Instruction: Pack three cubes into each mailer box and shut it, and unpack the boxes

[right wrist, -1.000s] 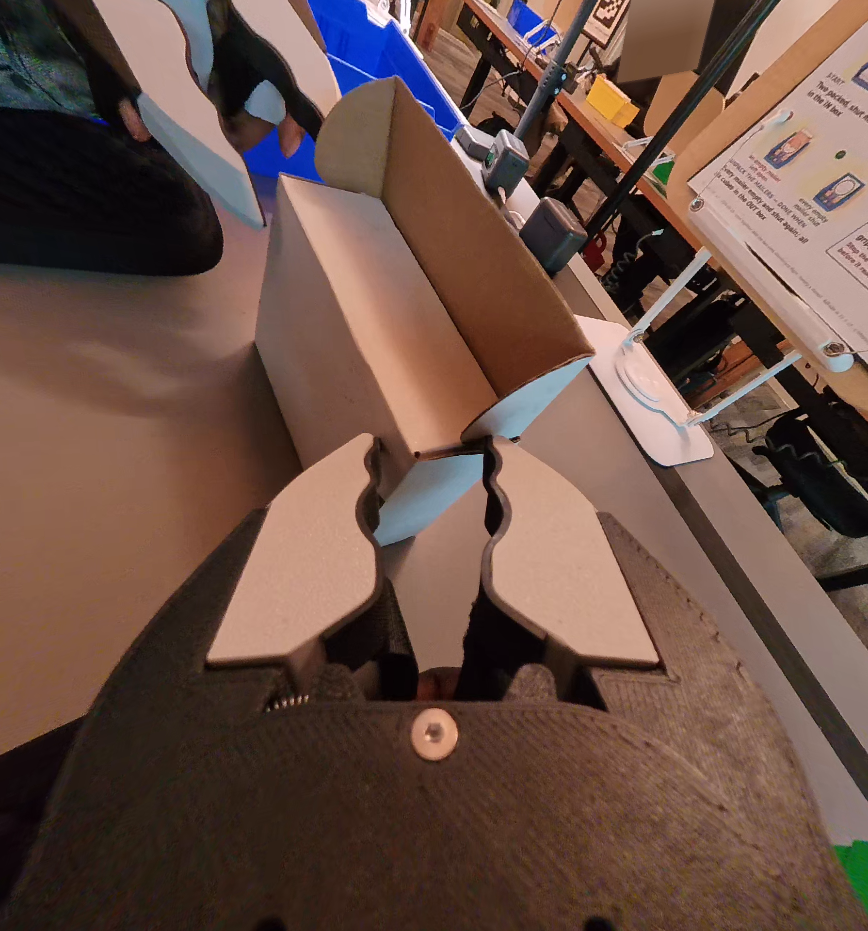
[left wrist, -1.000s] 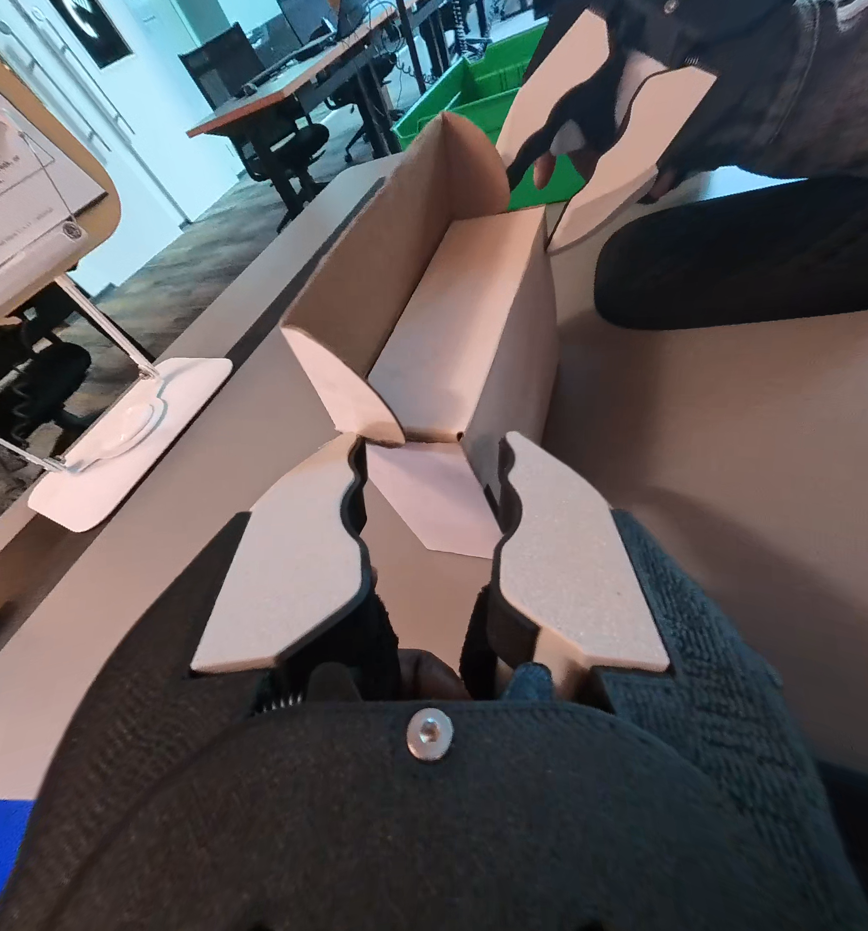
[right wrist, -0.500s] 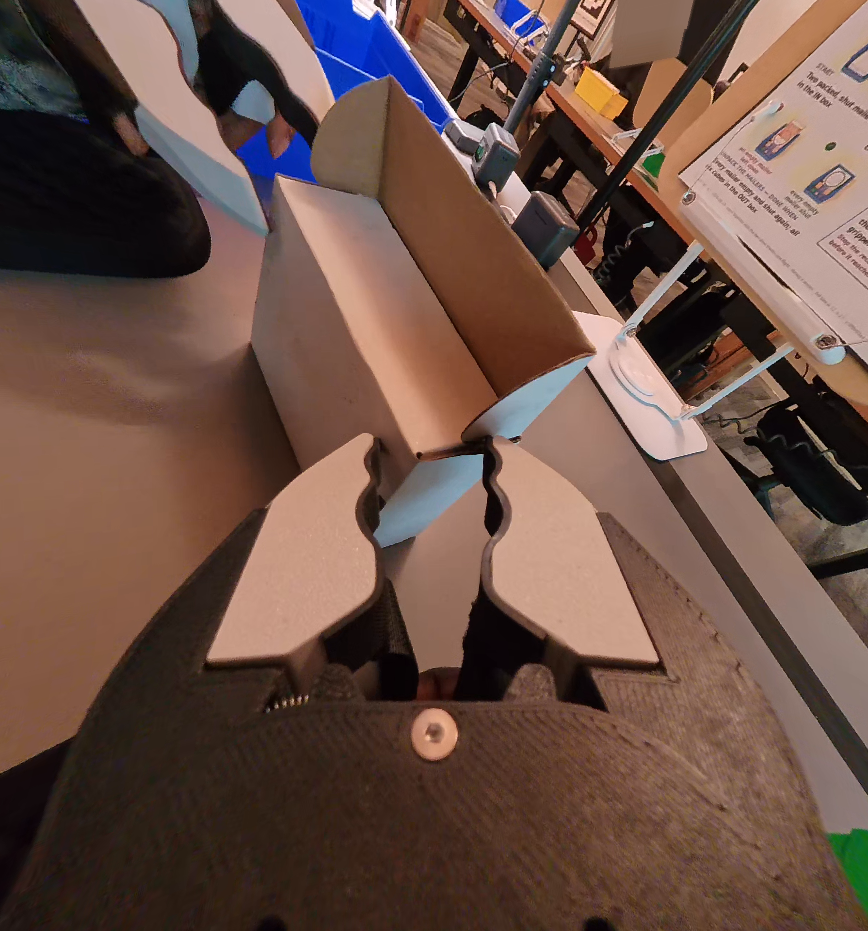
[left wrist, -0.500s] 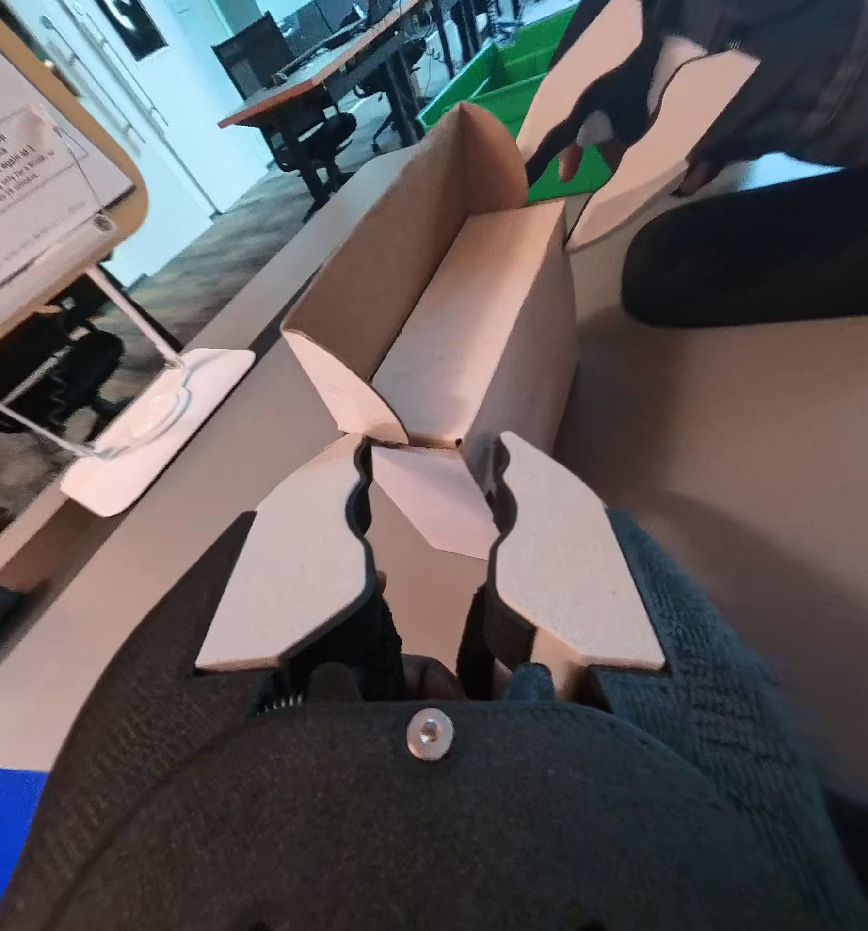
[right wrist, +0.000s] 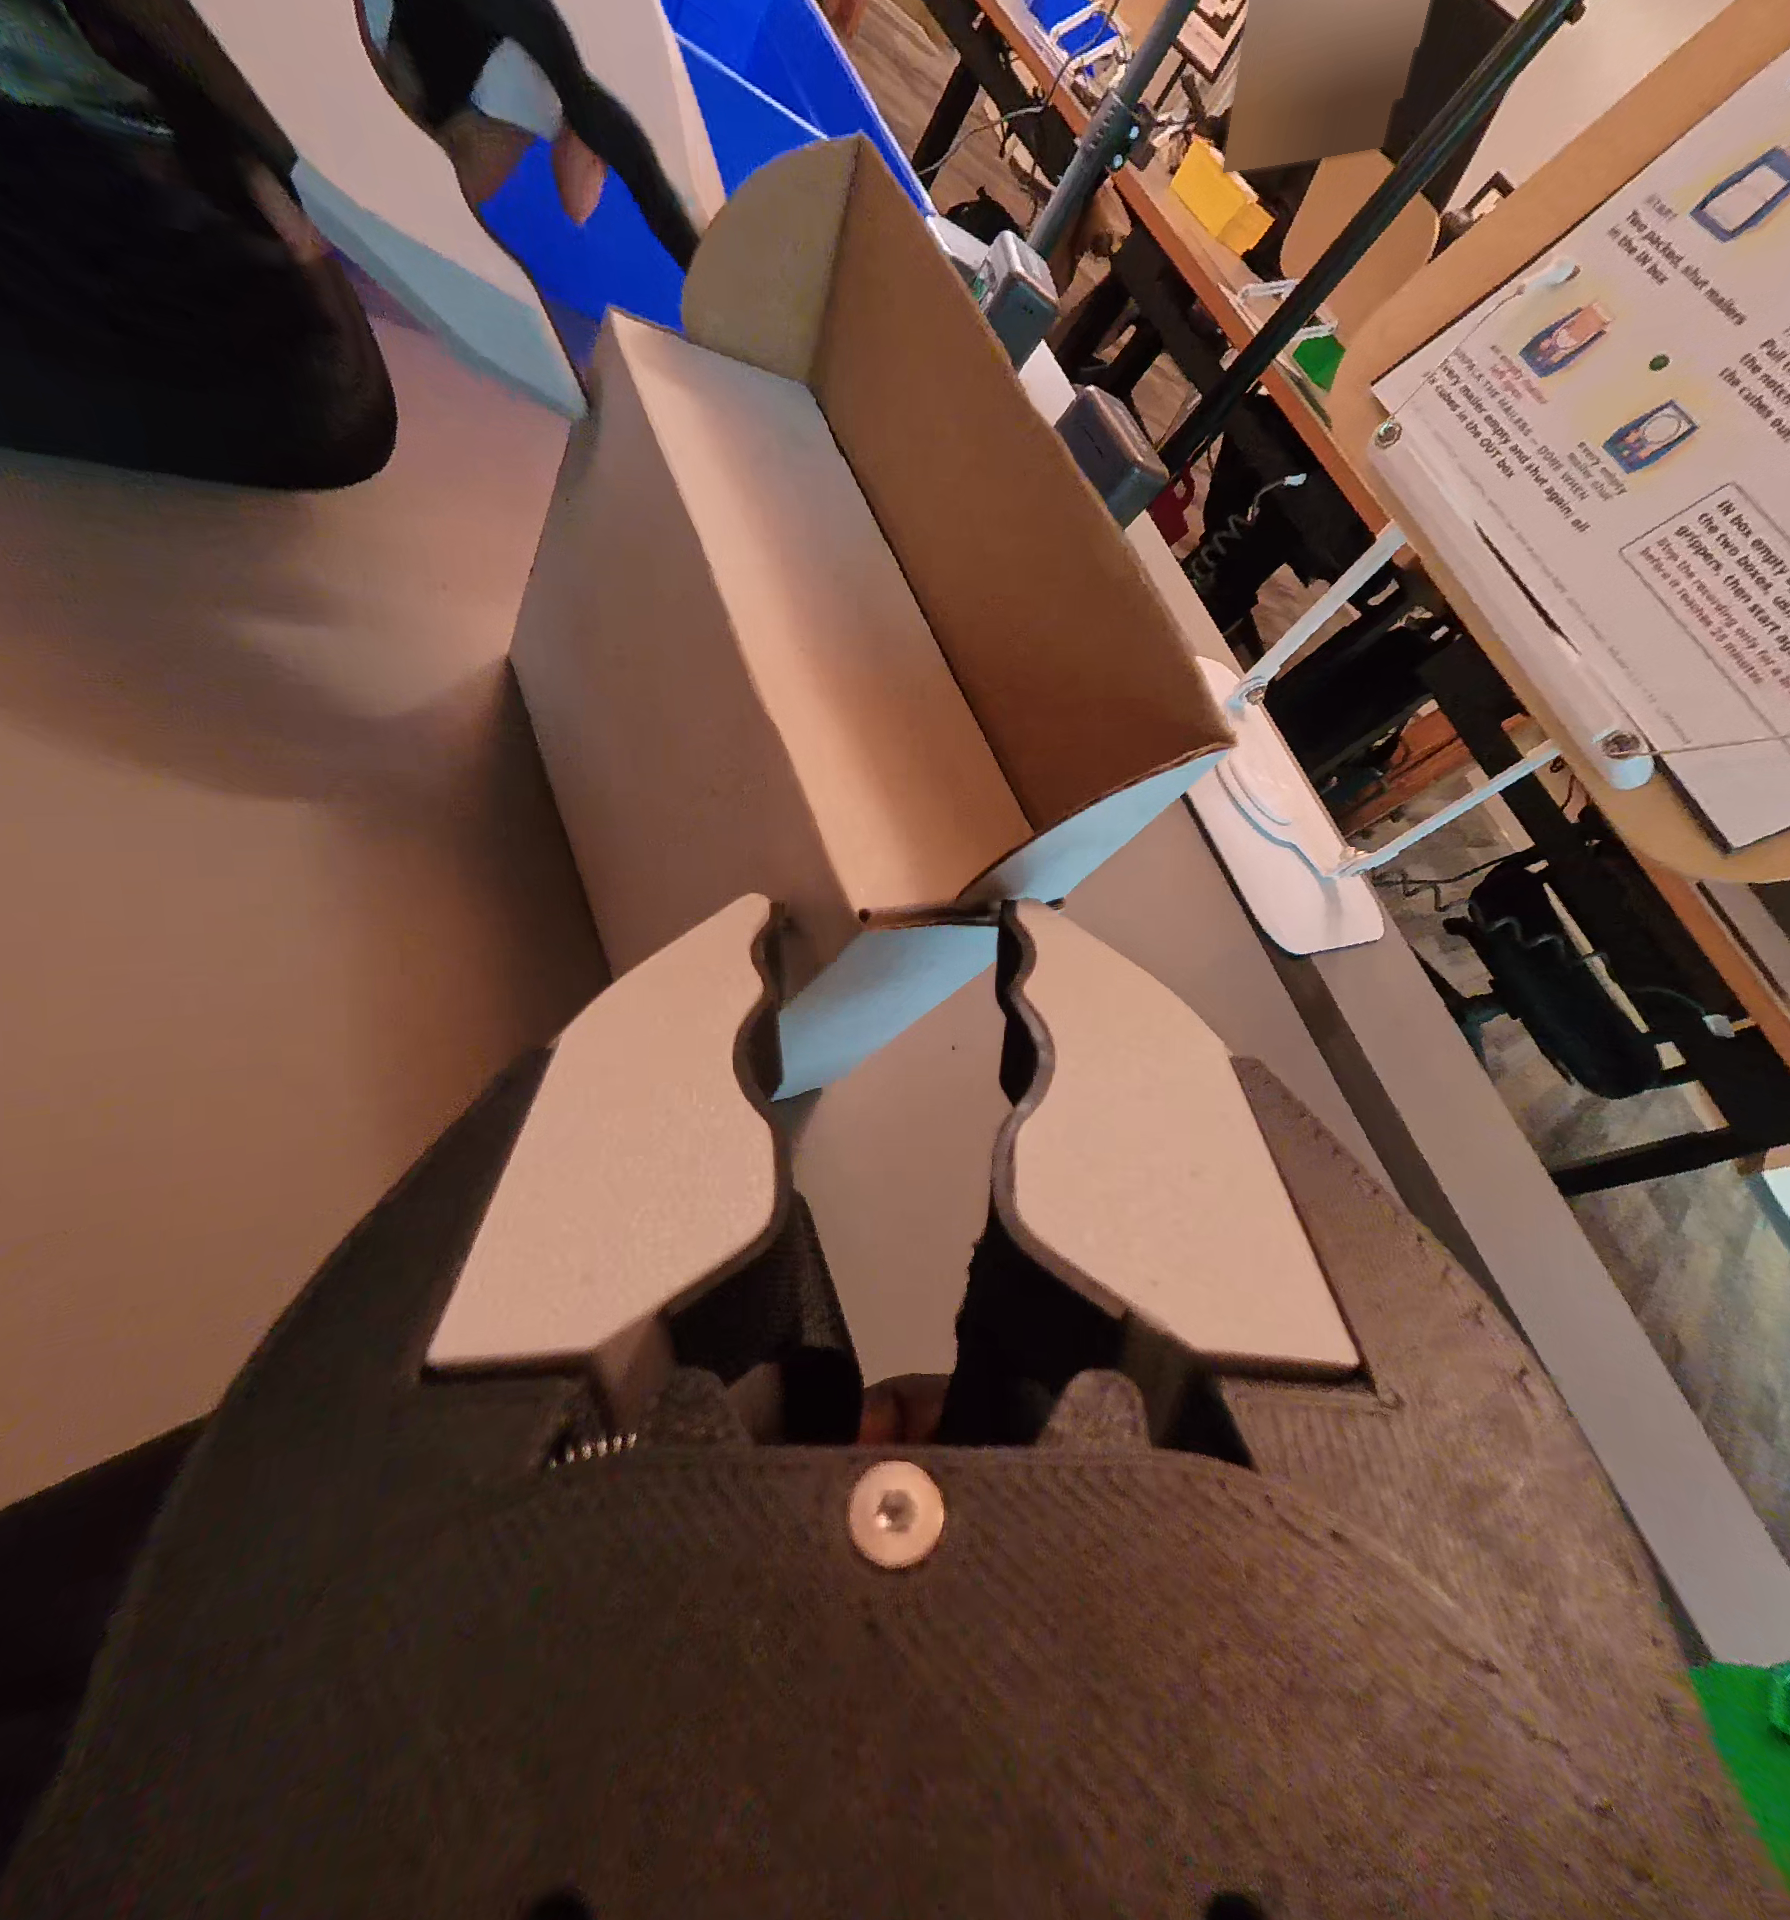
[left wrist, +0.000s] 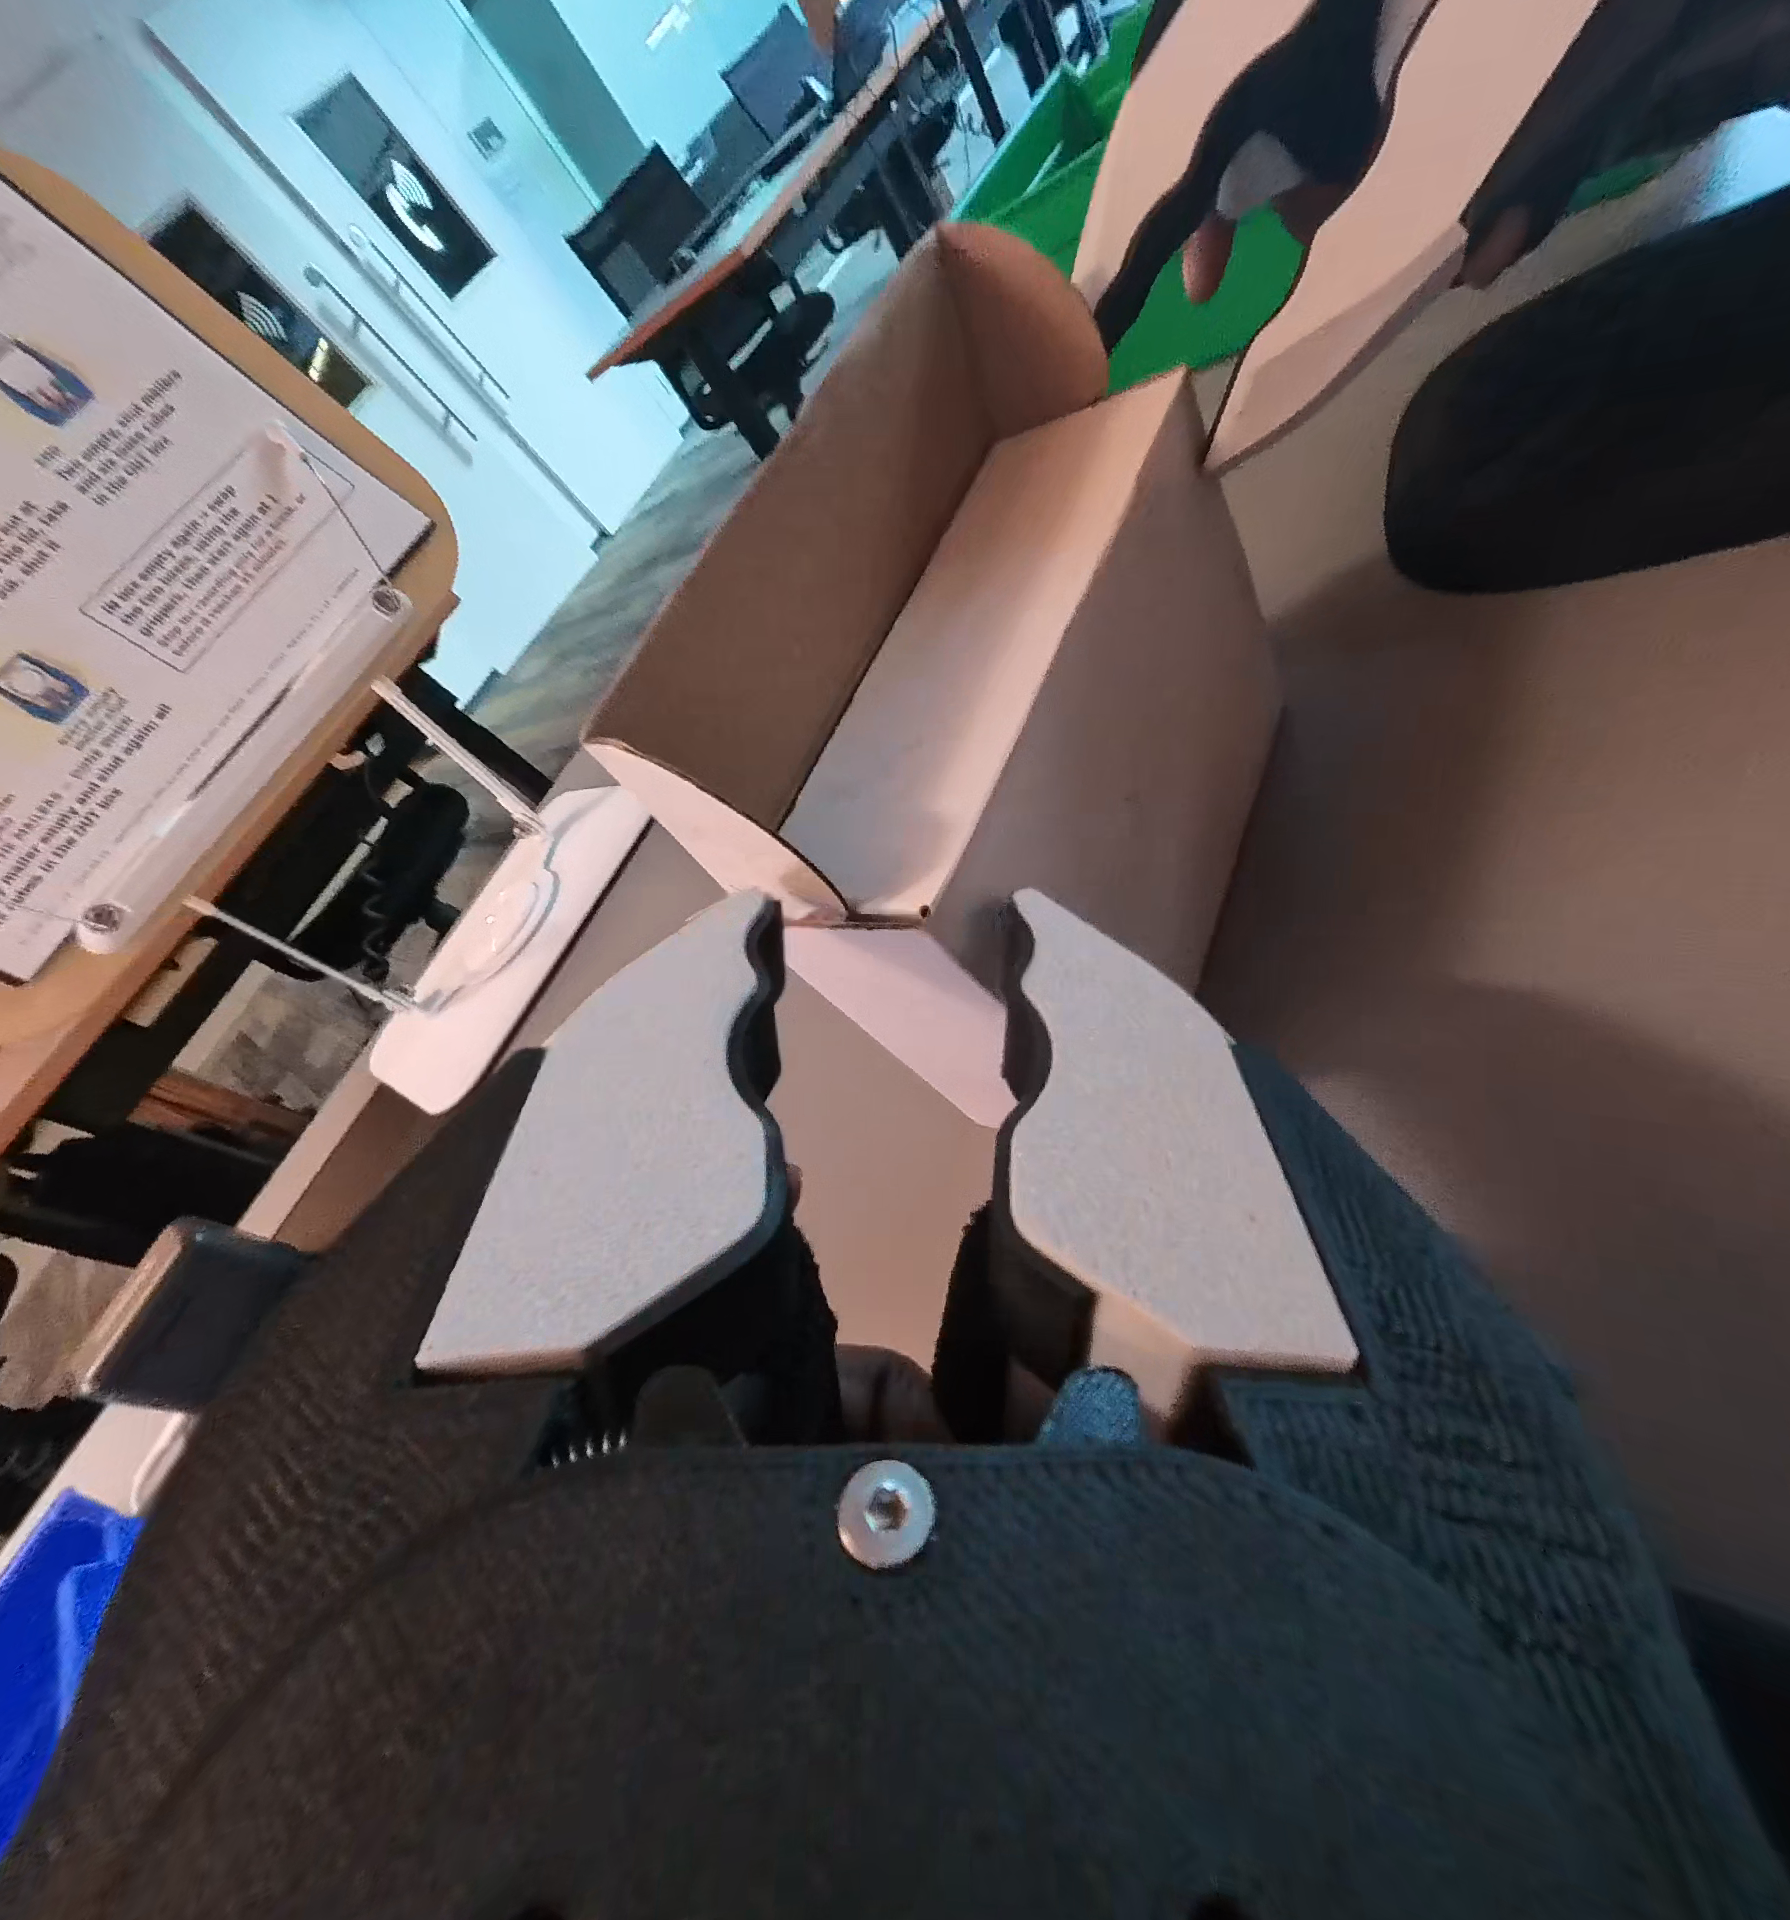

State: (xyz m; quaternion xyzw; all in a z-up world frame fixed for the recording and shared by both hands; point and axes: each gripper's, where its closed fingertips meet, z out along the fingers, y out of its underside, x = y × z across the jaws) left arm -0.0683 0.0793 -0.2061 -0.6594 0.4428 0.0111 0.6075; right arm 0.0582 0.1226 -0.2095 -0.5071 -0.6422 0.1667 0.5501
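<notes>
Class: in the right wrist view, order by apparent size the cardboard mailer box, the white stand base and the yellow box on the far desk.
1. cardboard mailer box
2. white stand base
3. yellow box
The camera's nearness inflates the mailer box; distance shrinks the yellow one.

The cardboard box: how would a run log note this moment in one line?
mailer box: on table, lid flap up | left gripper: open at one end | right gripper: open at other end | cubes: none visible

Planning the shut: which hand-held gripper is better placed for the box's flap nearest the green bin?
Right hand-held gripper: its open fingers flank that flap; the left hand-held gripper sits at the box's far end.
</notes>
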